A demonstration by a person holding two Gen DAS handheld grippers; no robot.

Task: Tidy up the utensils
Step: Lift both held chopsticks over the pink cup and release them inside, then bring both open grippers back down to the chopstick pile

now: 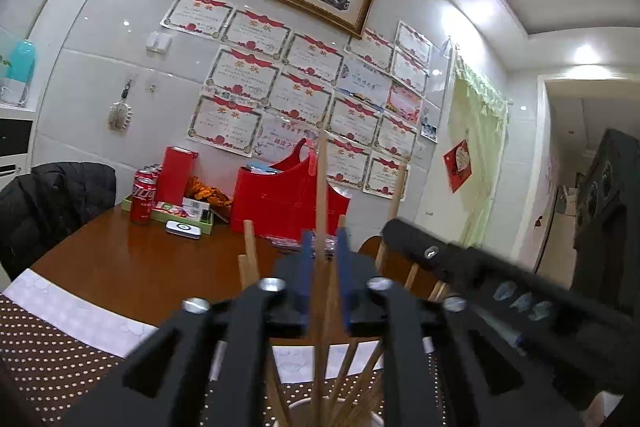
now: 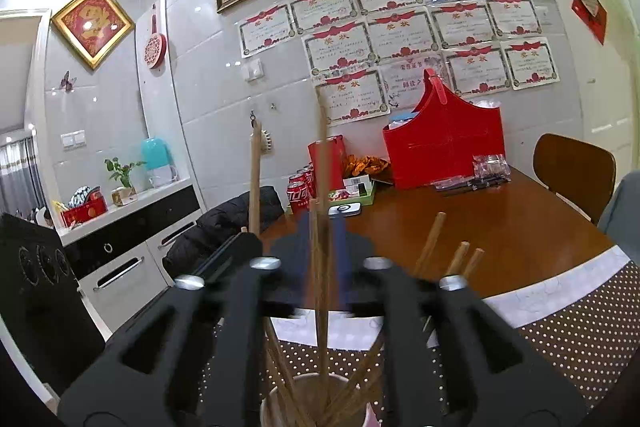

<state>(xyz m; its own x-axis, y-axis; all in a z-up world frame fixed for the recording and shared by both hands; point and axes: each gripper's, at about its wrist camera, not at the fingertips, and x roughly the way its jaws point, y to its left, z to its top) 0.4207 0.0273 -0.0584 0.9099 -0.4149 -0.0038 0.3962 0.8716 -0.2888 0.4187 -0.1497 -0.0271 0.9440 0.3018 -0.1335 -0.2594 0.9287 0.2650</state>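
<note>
Cup [image 2: 316, 403] directly below both grippers, chopsticks standing in it. Left gripper [image 1: 323, 287] spread — one upright chopstick [image 1: 321, 187] between its pads, untouched. Right gripper [image 2: 322, 267] spread likewise round a chopstick [image 2: 322, 163], long axis vertical. Beyond the cup, brown surface [image 2: 500, 227].

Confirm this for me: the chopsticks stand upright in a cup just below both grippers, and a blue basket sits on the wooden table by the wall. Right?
One detail is wrong: the basket is red, not blue, as the right wrist view shows. The rest holds: chopsticks stand in the cup below both grippers, and the basket sits on the wooden table by the wall.
</note>
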